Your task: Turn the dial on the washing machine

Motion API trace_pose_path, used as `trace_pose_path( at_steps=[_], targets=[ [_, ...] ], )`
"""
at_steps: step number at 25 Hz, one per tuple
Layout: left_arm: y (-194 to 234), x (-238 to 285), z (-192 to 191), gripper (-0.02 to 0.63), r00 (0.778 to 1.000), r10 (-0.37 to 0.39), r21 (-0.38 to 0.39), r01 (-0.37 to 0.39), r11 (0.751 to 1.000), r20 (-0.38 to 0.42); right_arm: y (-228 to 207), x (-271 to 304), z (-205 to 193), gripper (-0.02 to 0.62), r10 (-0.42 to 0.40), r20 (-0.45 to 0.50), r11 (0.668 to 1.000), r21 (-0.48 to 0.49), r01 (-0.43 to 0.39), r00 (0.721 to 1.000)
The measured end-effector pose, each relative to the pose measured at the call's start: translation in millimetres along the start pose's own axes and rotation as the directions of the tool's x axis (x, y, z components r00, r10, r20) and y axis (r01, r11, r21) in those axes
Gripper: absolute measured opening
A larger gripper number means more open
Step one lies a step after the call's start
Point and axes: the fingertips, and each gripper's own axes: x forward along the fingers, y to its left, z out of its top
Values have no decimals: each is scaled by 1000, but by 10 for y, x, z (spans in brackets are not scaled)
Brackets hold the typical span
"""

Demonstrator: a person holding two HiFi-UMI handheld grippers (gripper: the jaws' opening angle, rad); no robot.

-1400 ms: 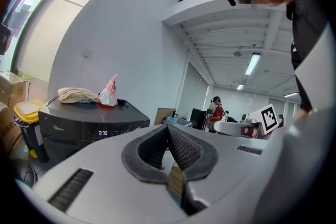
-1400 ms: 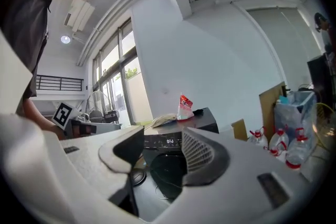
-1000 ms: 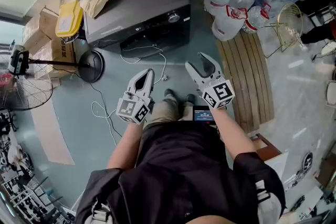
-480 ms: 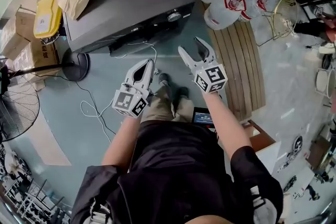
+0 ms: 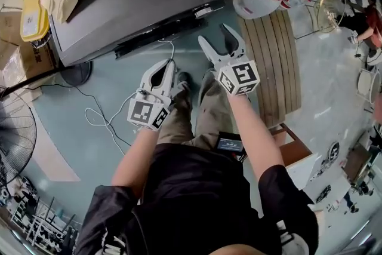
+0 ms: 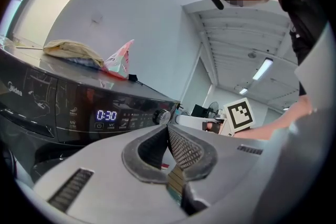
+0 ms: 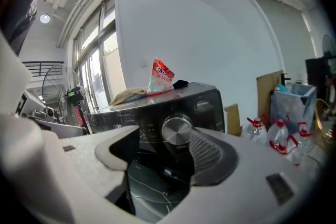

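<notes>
Glossy black, the washing machine [image 5: 137, 3] faces us, its round silvery dial [image 7: 177, 129] at the panel's right end, with a display [image 6: 106, 115] reading 0:30 further left. Our right gripper [image 5: 213, 36] is opening, empty, short of the dial; our left gripper [image 6: 167, 126] has its mesh pads together, empty. A pink pouch [image 7: 161, 77] sits on the machine's top.

the person wears a black short-sleeved shirt [image 5: 197, 200] and khaki trousers [image 5: 206, 119].
</notes>
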Motion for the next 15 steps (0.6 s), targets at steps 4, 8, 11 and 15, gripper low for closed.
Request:
trace_pose_path(
  at_steps=[4, 8, 11, 15],
  targets=[
    [140, 101, -68, -5, 1000, 15, -10, -15, 1000, 1, -87, 234, -31, 296, -3, 31, 1000, 5, 3, 1000],
    [211, 222, -174, -5, 1000, 17, -13, -17, 1000, -4, -197, 393, -18, 319, -20, 55, 1000, -7, 21, 998],
    [213, 282, -225, -5, 1000, 4, -7, -4, 1000, -7, -176, 446, -24, 342, -14, 58, 999, -33, 16, 998],
    [257, 310, -295, -5, 1000, -1, -11, 0, 1000, -10, -158, 519, -72, 342, -30, 55, 997, -70, 34, 998]
  ],
)
